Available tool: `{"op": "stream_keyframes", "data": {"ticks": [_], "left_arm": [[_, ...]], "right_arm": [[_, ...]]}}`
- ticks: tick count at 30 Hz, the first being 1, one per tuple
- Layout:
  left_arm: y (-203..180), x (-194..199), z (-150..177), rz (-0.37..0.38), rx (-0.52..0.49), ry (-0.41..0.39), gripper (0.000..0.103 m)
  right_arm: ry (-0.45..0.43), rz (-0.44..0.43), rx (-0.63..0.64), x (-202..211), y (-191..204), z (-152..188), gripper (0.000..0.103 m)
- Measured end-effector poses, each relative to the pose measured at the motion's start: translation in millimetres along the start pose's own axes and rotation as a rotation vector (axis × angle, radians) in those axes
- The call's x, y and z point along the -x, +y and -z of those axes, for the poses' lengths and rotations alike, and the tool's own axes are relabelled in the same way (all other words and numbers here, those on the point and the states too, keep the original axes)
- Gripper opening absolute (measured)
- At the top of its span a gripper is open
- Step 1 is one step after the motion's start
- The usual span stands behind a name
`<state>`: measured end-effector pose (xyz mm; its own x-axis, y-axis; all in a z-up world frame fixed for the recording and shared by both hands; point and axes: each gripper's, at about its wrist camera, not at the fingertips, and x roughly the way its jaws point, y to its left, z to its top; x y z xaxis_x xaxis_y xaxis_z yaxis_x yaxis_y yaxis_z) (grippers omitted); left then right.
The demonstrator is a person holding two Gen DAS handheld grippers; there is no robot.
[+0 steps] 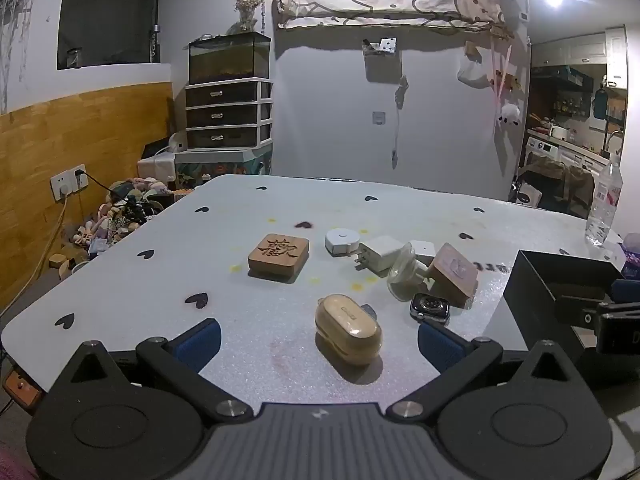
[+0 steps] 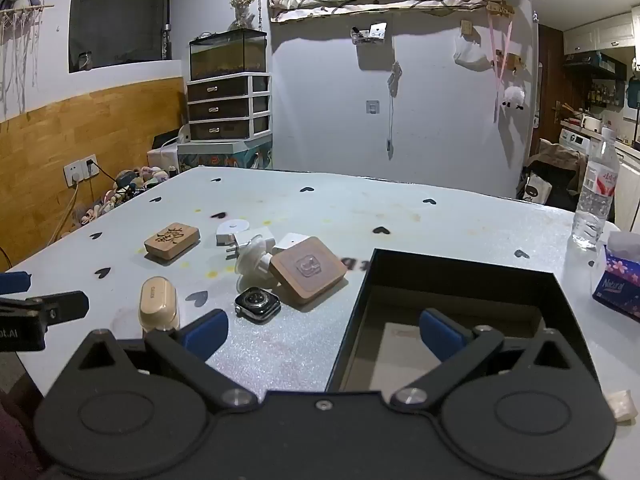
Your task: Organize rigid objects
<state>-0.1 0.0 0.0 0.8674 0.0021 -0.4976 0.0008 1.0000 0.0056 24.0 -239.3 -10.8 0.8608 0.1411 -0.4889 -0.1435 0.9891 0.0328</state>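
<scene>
Beige and glossy, the small rounded case (image 1: 347, 330) lies nearest the table's (image 1: 248, 216) front edge, squarely ahead of the left gripper (image 1: 319, 340), whose blue-padded jaws stand spread wide with nothing between them. Just beyond it sits a smartwatch (image 1: 430, 307), face up, and behind that a tight huddle: a wooden square block (image 1: 456, 274) propped at a tilt, a clear suction-cup piece (image 1: 404, 276) touching a white plug adapter (image 1: 380, 258), and a round white tape-like gadget (image 1: 340, 241). A carved wooden tile (image 1: 279, 255) lies apart to the left. The black open box (image 2: 460, 280) waits on the right, the right gripper (image 2: 324, 334) hanging over its near wall, jaws likewise wide and empty. To my eye the sensible first pick is the beige case: it stands alone, so the left jaws can straddle its narrow sides without nudging anything. Its slick shell may slip, so a grip low and centred seems wise. The huddled pieces look better taken one at a time from the outside, watch first. A water bottle (image 2: 595, 196) near the far right edge should be kept clear.
</scene>
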Motion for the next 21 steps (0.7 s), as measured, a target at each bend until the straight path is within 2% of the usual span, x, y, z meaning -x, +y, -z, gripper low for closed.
{"op": "stream_keyframes", "data": {"ticks": [21], "left_arm": [[-0.1,-0.1,0.0,0.001,-0.001,0.003,0.103]], "right_arm": [[0.005,-0.002,-0.004,-1.0,-1.3,0.7,0.103]]}}
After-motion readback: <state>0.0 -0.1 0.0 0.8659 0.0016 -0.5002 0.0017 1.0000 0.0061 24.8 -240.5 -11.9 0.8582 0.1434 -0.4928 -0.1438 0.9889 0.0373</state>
